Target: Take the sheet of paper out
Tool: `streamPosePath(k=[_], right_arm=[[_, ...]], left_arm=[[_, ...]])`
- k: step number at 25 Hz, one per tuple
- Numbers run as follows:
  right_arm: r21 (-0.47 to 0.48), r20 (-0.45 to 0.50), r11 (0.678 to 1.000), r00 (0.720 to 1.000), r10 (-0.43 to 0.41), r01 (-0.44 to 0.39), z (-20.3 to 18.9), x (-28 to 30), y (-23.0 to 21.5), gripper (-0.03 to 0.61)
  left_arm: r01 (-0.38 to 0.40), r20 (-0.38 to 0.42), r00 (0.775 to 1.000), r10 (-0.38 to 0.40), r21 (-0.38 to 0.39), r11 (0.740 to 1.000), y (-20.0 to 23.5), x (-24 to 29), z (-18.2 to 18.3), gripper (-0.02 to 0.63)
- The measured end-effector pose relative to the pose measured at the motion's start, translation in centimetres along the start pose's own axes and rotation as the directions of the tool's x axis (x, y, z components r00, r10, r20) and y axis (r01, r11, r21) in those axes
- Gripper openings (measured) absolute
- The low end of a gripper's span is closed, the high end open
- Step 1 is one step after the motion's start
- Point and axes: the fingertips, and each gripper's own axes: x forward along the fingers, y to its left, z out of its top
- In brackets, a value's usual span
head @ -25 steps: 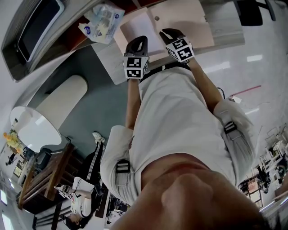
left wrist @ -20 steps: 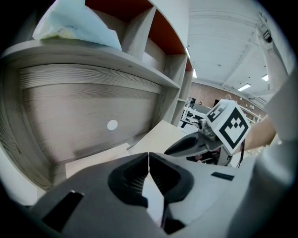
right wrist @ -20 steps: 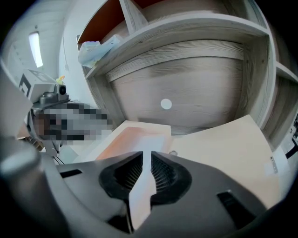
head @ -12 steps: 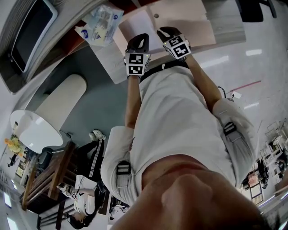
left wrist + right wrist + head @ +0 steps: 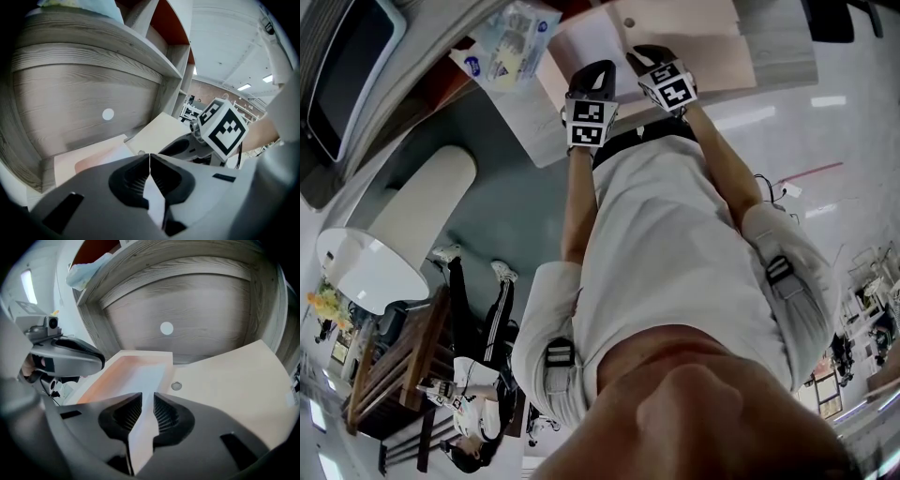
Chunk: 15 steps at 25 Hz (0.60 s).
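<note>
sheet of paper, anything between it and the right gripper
Nothing visible: the folder flap lies open beside it, and the right gripper has just been opening its jaws, the sheet bare between them.

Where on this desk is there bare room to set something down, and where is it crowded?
Bare wood shows in two patches: the desktop left of the folder, near the plastic packet, and a strip right of the folder. The middle is crowded: the open folder, its white sheet, the left gripper and the right gripper fill it.
</note>
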Motion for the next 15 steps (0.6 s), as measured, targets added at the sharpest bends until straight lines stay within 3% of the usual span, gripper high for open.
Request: streamPosePath(k=[15], right_arm=[[0.013,-0.054,1.000,0.998,0.022,-0.022,-1.3,3.0,0.4,0.129]], left_arm=[[0.020,-0.044,0.999,-0.020,-0.006,1.000,-0.5,1.0,-1.2,0.023]])
